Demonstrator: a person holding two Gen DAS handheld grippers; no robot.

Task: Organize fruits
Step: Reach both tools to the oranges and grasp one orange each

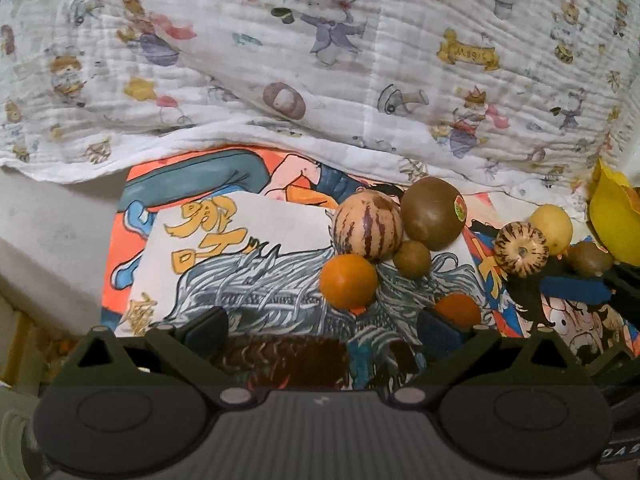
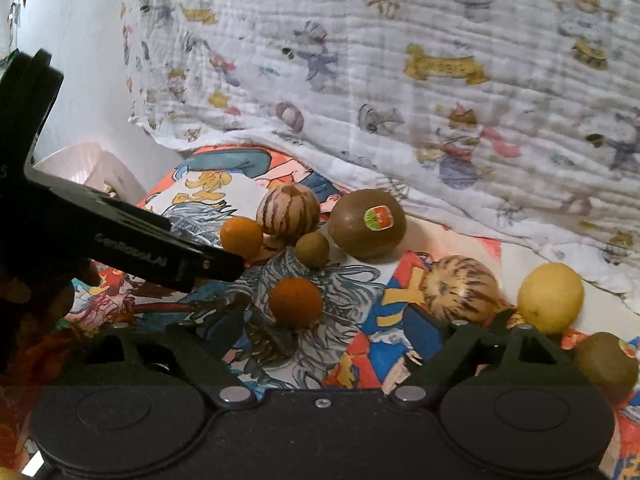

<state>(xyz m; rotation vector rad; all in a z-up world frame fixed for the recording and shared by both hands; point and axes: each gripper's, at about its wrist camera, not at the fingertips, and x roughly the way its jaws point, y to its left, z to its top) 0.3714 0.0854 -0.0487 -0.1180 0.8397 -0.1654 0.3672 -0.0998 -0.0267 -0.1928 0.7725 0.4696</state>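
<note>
1. The fruit sits on a cartoon-printed cloth, with a white blanket printed with little animals bunched up behind it.
2. A tight cluster lies toward the back: a striped melon, a big brown kiwi with a sticker, a small brown fruit tucked between them, and an orange at the front, all touching or nearly so.
3. Off to the right is a second group: another striped melon, a lemon just beside it, and a second kiwi nearer the edge of the right camera's view.
4. A darker orange lies alone on the cloth between the two groups, apart from both.
5. The left gripper is spread wide with nothing between its fingers; its right finger sits just in front of that lone orange, though whether it touches I cannot tell.
6. The right gripper is also spread apart and holding nothing; its left finger is next to the lone orange and its right finger is up against the second striped melon.
7. In the right camera's view the left gripper's black body reaches in from the left, its tip near the front orange of the cluster.
8. A yellow object shows at the far right of the left camera's view; what it is I cannot tell.
</note>
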